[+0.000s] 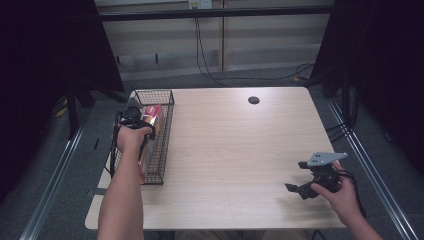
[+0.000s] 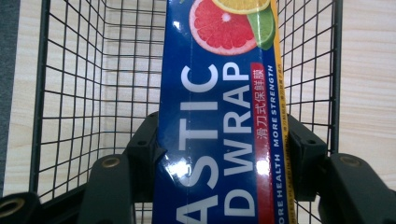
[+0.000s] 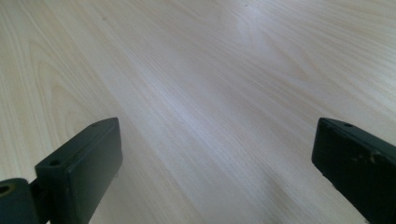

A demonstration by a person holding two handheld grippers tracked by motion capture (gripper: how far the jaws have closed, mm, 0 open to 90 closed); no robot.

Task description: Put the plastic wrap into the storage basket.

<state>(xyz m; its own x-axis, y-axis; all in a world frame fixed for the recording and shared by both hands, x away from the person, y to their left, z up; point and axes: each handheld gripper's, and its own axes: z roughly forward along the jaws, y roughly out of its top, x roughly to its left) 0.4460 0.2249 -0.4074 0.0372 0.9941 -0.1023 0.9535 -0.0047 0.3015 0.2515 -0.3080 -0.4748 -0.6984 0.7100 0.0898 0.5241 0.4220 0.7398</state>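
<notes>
— Since the box runs off the top and bottom of the left gripper view, how much of it can you read?

— Part only: the plastic wrap box (image 2: 217, 121) shows "ASTIC" and "D WRAP", citrus slices at its far end, and a yellow edge strip. Its near end is cut off below the fingers (image 2: 142, 154), and from the high view the hand covers most of it, leaving a red-and-white strip (image 1: 151, 118)

— What holds it?

— The left gripper (image 2: 219, 158) has its fingers closed on the box, one pressed against each long side. The box stretches away from the fingers inside the black wire basket (image 2: 74, 93), whose mesh walls rise on both sides beyond the fingertips. I cannot tell whether the box touches the basket floor

— And the basket itself?

— It stands on the light wood tabletop (image 1: 235, 145), near the left edge (image 1: 160, 100)

— The hands?

— The left forearm reaches forward, its hand (image 1: 131, 136) over the basket. The right hand (image 1: 336, 192) hangs low near the right edge, well apart, with the right gripper (image 3: 215, 168) pointing left across bare wood, fingers spread wide with nothing between them
</notes>
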